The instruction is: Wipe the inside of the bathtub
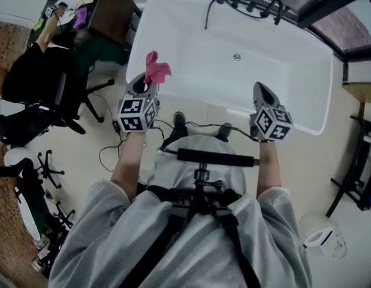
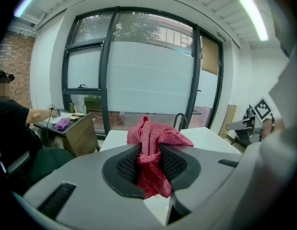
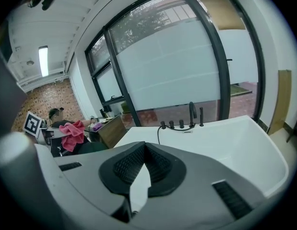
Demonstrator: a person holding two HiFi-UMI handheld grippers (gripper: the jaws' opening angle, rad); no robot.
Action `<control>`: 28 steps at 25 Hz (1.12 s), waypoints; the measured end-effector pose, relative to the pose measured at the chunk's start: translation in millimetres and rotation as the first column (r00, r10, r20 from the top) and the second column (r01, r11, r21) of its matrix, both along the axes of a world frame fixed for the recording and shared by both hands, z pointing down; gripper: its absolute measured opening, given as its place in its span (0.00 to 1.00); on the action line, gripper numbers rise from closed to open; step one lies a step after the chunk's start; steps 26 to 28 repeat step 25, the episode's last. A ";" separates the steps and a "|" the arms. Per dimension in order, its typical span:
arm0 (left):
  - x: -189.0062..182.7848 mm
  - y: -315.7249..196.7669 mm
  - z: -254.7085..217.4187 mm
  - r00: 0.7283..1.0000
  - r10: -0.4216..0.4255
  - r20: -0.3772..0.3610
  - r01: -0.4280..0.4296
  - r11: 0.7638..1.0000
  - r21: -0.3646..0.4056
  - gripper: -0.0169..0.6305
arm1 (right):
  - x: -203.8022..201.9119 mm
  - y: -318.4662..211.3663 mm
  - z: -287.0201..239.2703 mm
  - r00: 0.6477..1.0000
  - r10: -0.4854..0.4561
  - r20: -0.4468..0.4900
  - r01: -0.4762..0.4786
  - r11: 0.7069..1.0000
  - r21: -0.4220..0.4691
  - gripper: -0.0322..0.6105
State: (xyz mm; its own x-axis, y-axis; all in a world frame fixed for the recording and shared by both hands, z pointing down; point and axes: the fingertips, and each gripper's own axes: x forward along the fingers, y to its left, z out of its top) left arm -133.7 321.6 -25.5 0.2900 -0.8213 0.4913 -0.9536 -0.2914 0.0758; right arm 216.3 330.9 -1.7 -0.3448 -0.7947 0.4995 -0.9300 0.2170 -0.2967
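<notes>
The white bathtub [image 1: 281,47] lies ahead of me, with a drain [image 1: 237,57] in its floor and black taps [image 1: 251,8] on the far rim. My left gripper [image 1: 139,89] hovers over the tub's near left corner, shut on a pink cloth [image 1: 156,69]. In the left gripper view the cloth [image 2: 155,135] bunches up between the jaws of the gripper [image 2: 150,155]. My right gripper [image 1: 264,96] hangs over the near rim at the right. Its jaws [image 3: 144,152] meet at the tips and hold nothing. The tub [image 3: 234,143] fills the space beyond them.
A person in black [image 1: 29,71] sits at a wooden desk [image 1: 110,11] to the left, with office chairs around. Cables [image 1: 113,143] trail on the floor by my feet. A black stand [image 1: 356,167] and a white appliance [image 1: 320,239] sit at the right.
</notes>
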 end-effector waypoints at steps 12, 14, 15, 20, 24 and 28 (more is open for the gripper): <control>30.3 16.2 -12.0 0.999 -0.034 -0.011 0.034 0.999 0.003 0.15 | 26.9 9.6 -0.8 0.998 -0.059 -0.012 0.059 0.998 -0.001 0.06; 31.6 14.5 -13.6 0.999 -0.037 -0.015 0.037 0.999 0.006 0.15 | 26.5 9.6 -3.6 0.997 -0.068 -0.027 0.068 0.998 -0.003 0.06; 31.6 13.6 -14.0 0.999 -0.037 -0.015 0.037 0.999 0.007 0.15 | 26.3 9.6 -3.8 0.997 -0.069 -0.028 0.068 0.998 -0.004 0.06; 29.0 13.5 -10.0 0.999 -0.033 -0.014 0.033 0.999 -0.004 0.15 | 23.7 10.3 -2.0 0.998 -0.065 -0.025 0.064 0.998 -0.011 0.06; 28.2 18.8 -5.8 0.999 -0.037 -0.013 0.037 0.999 -0.011 0.15 | 26.5 13.5 1.0 0.998 -0.057 -0.017 0.057 0.998 -0.012 0.06; 27.9 19.7 -4.5 0.999 -0.038 -0.013 0.038 0.999 -0.013 0.15 | 27.2 14.3 1.7 0.998 -0.055 -0.015 0.054 0.998 -0.012 0.06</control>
